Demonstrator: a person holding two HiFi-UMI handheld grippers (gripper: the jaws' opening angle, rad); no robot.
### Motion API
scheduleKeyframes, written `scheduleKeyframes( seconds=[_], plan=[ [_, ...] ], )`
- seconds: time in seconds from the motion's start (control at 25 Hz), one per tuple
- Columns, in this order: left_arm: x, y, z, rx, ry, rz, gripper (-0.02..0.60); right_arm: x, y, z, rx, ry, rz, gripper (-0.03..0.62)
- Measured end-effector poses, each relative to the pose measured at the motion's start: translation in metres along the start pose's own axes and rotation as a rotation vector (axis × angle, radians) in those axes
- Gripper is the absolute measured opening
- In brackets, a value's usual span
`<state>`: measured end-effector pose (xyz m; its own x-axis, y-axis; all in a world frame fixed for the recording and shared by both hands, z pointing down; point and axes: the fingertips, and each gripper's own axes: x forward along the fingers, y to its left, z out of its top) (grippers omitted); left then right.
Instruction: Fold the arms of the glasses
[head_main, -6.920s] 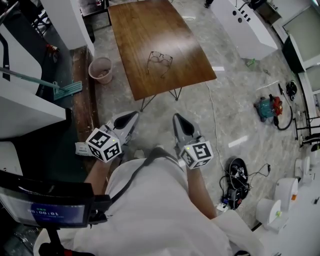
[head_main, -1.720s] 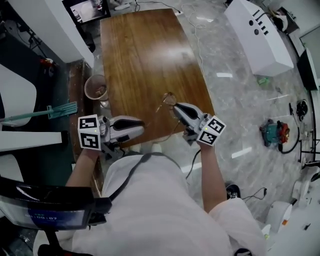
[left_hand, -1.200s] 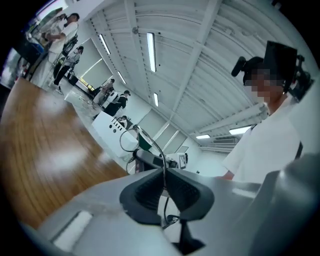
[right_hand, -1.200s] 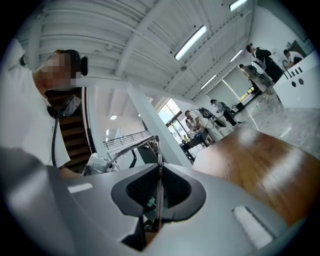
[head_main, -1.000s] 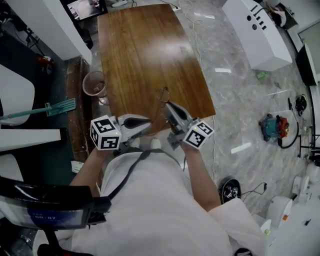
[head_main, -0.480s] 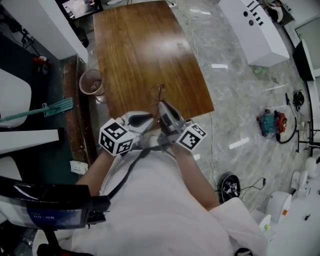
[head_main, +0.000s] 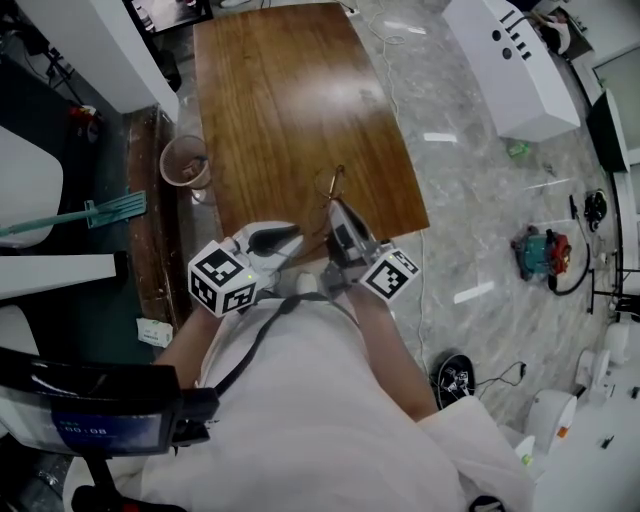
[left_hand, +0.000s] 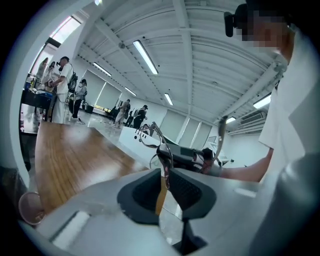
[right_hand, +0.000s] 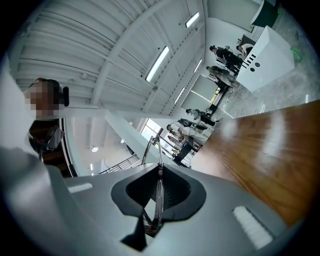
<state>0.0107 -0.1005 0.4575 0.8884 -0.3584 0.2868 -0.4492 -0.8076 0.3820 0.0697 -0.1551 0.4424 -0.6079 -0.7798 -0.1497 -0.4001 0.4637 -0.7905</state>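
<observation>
The thin wire-framed glasses (head_main: 336, 183) hang in the air over the near edge of the wooden table (head_main: 280, 90). My right gripper (head_main: 335, 208) is shut on them, and in the right gripper view the frame (right_hand: 158, 186) stands edge-on between the pads. My left gripper (head_main: 292, 238) sits close on the left of it. Its jaws have just been opening. One arm of the glasses (left_hand: 163, 167) runs through the gap of the left gripper (left_hand: 164, 173), close to one pad, with table colour showing beside it. The lenses (left_hand: 149, 138) show beyond.
A pinkish bin (head_main: 185, 160) stands on the floor by the table's left edge, with a green mop (head_main: 95, 212) beyond it. A white cabinet (head_main: 510, 50) is at the far right. A red and teal tool (head_main: 545, 250) and cables lie on the floor.
Over the last second the two grippers have drawn together at the table's near edge, with the glasses staying in the right one. The left gripper's marker cube has rolled a little.
</observation>
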Motion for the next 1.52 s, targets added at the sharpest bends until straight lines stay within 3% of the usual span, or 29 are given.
scheduleKeyframes(
  seconds=[0.28,0.48,0.8,0.88,1.04,1.36,1.52],
  plan=[
    [-0.021,-0.007,0.025,0.059,-0.075,-0.066,0.058,-0.001,-0.012,0.028,0.003,-0.068,-0.054,0.031],
    [-0.011,-0.031,0.036,0.137,-0.071,-0.119,0.104,-0.001,-0.012,0.034,0.017,-0.087,-0.053,0.031],
    [0.01,-0.047,0.028,0.191,-0.038,-0.163,0.121,-0.002,-0.023,0.036,0.057,-0.113,-0.055,0.031],
    [0.009,-0.048,0.031,0.189,-0.055,-0.156,0.114,-0.001,-0.021,0.032,0.057,-0.11,-0.052,0.031],
    [0.009,-0.044,0.041,0.19,-0.089,-0.128,0.035,-0.001,-0.018,0.028,0.06,-0.101,-0.046,0.031],
    [0.009,-0.029,0.054,0.095,-0.143,-0.111,0.025,0.007,0.0,0.017,-0.066,0.012,0.011,0.031],
    [0.013,-0.018,0.059,0.077,-0.157,-0.058,0.041,0.01,0.005,0.008,-0.104,0.063,0.027,0.031]
  ],
)
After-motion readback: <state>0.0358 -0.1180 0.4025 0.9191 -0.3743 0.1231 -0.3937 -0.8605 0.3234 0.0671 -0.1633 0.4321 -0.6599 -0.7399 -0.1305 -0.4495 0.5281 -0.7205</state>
